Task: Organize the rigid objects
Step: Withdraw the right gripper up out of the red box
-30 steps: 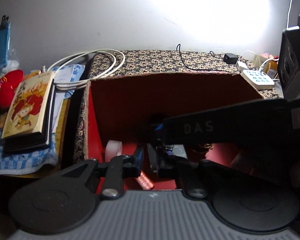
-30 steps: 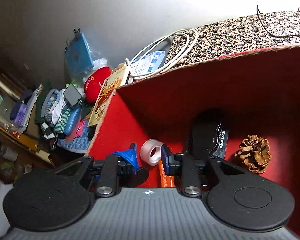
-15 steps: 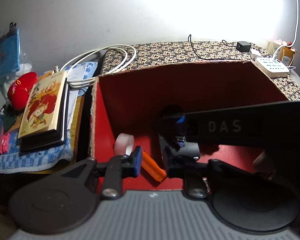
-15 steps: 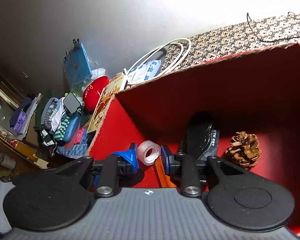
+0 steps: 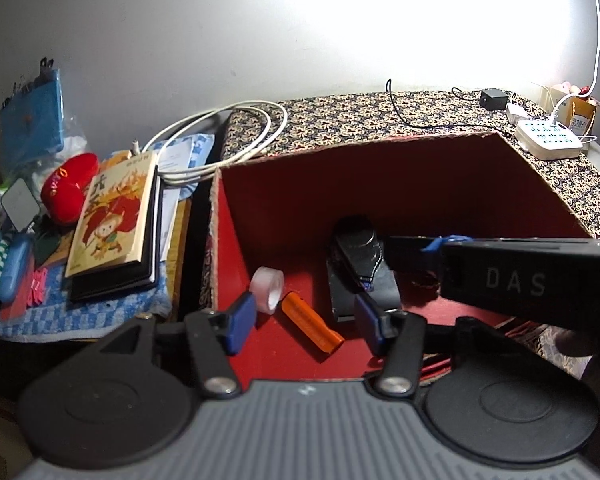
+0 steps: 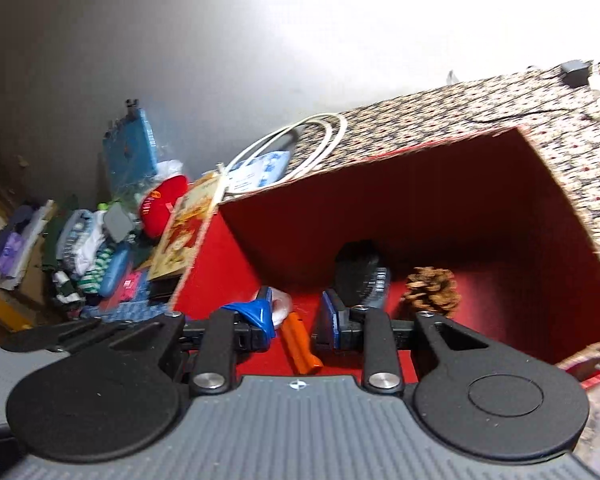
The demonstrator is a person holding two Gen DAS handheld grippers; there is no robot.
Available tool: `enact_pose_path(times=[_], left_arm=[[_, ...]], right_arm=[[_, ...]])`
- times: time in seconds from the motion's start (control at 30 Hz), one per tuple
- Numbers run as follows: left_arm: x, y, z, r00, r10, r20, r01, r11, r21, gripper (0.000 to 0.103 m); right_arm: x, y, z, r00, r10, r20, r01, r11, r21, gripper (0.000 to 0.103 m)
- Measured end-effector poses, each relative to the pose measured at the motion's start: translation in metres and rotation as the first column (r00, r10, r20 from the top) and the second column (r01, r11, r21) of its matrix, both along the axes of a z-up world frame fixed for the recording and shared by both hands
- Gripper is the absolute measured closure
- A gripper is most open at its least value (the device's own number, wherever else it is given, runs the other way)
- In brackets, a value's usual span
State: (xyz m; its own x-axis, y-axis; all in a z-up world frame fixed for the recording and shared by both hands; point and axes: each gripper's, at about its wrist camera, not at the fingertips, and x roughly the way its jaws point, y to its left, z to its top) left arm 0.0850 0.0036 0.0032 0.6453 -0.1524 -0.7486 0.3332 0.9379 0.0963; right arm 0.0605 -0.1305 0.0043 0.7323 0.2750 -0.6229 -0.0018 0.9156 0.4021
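Both grippers, left (image 5: 306, 320) and right (image 6: 294, 320), gape empty over red box (image 5: 380, 188); glossy tape ring (image 5: 267, 283), ribbed orange bar (image 5: 312, 326).

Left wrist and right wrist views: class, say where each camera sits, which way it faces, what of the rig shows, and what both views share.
Left wrist view: sits on the left hand-held gripper, looking forward and down into the red-lined cardboard box; its own open blue-padded fingers show, plus the right gripper's black body crossing at right.
Right wrist view: sits on the right hand-held gripper, facing into the same box; its own open fingers show.
Shared: the clear tape roll, orange plastic bar, flat black device and illustrated yellow book.
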Motion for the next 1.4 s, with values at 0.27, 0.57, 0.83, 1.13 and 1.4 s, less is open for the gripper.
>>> enact_pose_path(times=[0.27, 0.57, 0.83, 1.13, 1.4], left_arm=[[-0.015, 0.002, 0.014, 1.000, 0.012, 0.002, -0.012, 1.000, -0.004, 0.041], [-0.042, 0.004, 0.024, 0.999, 0.027, -0.025, -0.027, 1.000, 0.008, 0.040], [-0.055, 0.007, 0.013, 0.995, 0.055, -0.083, -0.051, 0.997, 0.051, 0.039], [-0.058, 0.008, -0.004, 0.980, 0.091, -0.179, -0.080, 0.995, 0.067, 0.039], [-0.060, 0.006, -0.029, 0.951, 0.107, -0.289, -0.083, 0.992, 0.094, 0.039]], right_arm=[[-0.029, -0.003, 0.016, 0.997, -0.071, 0.024, 0.072, 0.996, -0.055, 0.092], [-0.059, 0.001, 0.028, 0.996, -0.092, 0.015, 0.093, 0.989, -0.112, 0.091], [-0.074, 0.004, 0.019, 0.992, -0.108, -0.072, 0.095, 0.982, -0.163, 0.090], [-0.078, 0.005, 0.005, 0.972, -0.118, -0.201, 0.079, 0.978, -0.195, 0.089], [-0.082, -0.002, -0.003, 0.956, -0.130, -0.262, 0.081, 0.979, -0.189, 0.088]])
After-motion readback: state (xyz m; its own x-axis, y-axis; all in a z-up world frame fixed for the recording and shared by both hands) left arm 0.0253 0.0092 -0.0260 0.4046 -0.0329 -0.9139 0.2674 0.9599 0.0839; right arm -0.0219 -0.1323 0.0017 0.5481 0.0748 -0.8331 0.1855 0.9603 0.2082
